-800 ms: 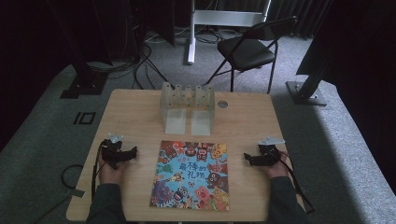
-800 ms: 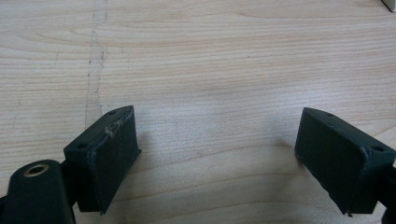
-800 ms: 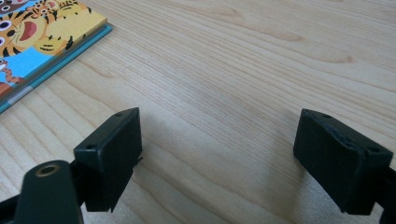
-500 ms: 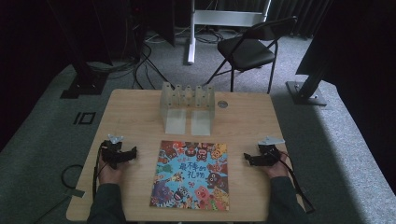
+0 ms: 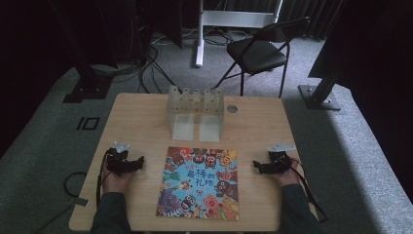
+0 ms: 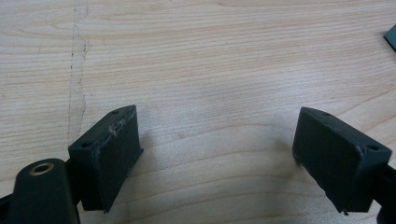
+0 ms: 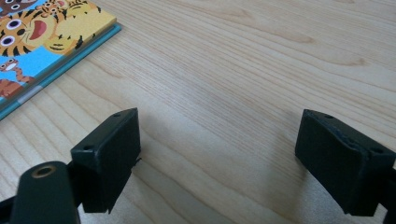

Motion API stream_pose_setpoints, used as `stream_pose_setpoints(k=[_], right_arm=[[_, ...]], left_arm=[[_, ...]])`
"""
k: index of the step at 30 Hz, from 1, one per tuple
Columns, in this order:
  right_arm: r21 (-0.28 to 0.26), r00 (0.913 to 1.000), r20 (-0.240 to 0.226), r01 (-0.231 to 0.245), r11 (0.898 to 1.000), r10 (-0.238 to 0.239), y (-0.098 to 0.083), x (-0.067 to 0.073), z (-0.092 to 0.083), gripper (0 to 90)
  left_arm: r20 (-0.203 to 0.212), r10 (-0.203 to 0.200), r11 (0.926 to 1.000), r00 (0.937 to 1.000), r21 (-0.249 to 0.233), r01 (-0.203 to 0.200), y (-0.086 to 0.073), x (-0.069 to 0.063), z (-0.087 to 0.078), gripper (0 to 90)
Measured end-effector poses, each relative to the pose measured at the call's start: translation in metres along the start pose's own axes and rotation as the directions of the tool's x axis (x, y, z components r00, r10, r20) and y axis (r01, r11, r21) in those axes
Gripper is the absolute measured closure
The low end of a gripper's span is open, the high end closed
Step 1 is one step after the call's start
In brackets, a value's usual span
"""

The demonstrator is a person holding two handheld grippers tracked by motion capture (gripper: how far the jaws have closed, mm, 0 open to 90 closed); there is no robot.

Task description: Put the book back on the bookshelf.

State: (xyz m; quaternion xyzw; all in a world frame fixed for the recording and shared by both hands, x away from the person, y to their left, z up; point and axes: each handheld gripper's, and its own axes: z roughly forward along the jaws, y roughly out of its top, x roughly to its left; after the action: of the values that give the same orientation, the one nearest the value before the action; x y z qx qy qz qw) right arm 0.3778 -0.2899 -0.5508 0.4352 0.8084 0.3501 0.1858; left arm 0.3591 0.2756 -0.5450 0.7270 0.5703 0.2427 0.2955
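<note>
A colourful picture book [image 5: 200, 181] with cartoon animals on its cover lies flat on the wooden table [image 5: 146, 122], near the front edge. My left gripper [image 5: 141, 162] rests on the table to the book's left, held in a hand, jaws pointing toward the book. Its jaws [image 6: 217, 154] stand wide open over bare wood. My right gripper [image 5: 255, 166] rests to the book's right, also facing the book. Its jaws [image 7: 217, 156] are open with nothing between them, and the book's corner [image 7: 56, 42] lies ahead to the left.
A clear plastic rack [image 5: 195, 109] with upright dividers stands at the table's far middle, a small round disc [image 5: 232, 109] beside it. A black folding chair [image 5: 260, 51] and stand legs sit on the carpet beyond the table.
</note>
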Motion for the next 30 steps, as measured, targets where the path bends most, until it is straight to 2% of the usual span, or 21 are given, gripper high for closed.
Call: stream_pose_setpoints(k=[3, 7, 16, 19, 23, 26, 27, 28, 29, 30], right_arm=[[0.008, 1.0, -0.001, 0.0, 1.0, 0.0, 0.001, 0.002, -0.001, 17.7], [0.009, 0.9999, -0.009, 0.006, 1.0, -0.006, 0.005, 0.007, -0.003, 20.2], [-0.037, 0.9987, -0.039, 0.032, 0.999, -0.033, 0.013, 0.023, -0.014, 21.8], [-0.051, 0.9977, -0.048, 0.045, 0.998, -0.047, 0.016, 0.029, -0.017, 21.7], [-0.064, 0.9958, -0.055, 0.069, 0.996, -0.073, 0.023, 0.037, -0.02, 21.5], [-0.063, 0.9945, -0.06, 0.082, 0.995, -0.086, 0.026, 0.041, -0.02, 21.6], [-0.059, 0.9931, -0.06, 0.097, 0.994, -0.101, 0.029, 0.043, -0.019, 21.6], [-0.059, 0.9931, -0.06, 0.097, 0.994, -0.101, 0.029, 0.043, -0.019, 21.6], [-0.059, 0.9925, -0.066, 0.099, 0.993, -0.103, 0.032, 0.045, -0.018, 21.6], [-0.058, 0.9919, -0.069, 0.103, 0.993, -0.107, 0.033, 0.047, -0.017, 21.6]], left_arm=[[-0.002, -0.005, 1.0, 1.0, -0.006, 0.005, -0.001, -0.001, 0.0, 15.2], [0.007, 0.007, 0.9999, 1.0, -0.01, -0.007, -0.003, -0.001, -0.003, 17.8], [0.031, 0.031, 0.9991, 0.999, -0.031, -0.03, -0.01, -0.003, -0.009, 26.6], [0.028, 0.026, 0.9992, 0.9993, -0.031, -0.026, -0.01, -0.005, -0.011, 31.5], [0.025, 0.021, 0.9997, 0.9995, 0.011, -0.021, -0.007, -0.012, -0.016, 44.0], [0.049, 0.037, 0.9991, 0.9981, 0.018, -0.038, -0.006, -0.017, -0.017, 47.3], [0.078, 0.059, 0.9978, 0.9952, 0.026, -0.061, -0.005, -0.024, -0.018, 47.4], [0.078, 0.059, 0.9978, 0.9952, 0.026, -0.061, -0.005, -0.024, -0.018, 47.3], [0.103, 0.097, 0.995, 0.9899, 0.013, -0.099, -0.003, -0.034, -0.022, 47.1], [0.121, 0.115, 0.9932, 0.9859, 0.004, -0.117, -0.003, -0.04, -0.024, 45.9]])
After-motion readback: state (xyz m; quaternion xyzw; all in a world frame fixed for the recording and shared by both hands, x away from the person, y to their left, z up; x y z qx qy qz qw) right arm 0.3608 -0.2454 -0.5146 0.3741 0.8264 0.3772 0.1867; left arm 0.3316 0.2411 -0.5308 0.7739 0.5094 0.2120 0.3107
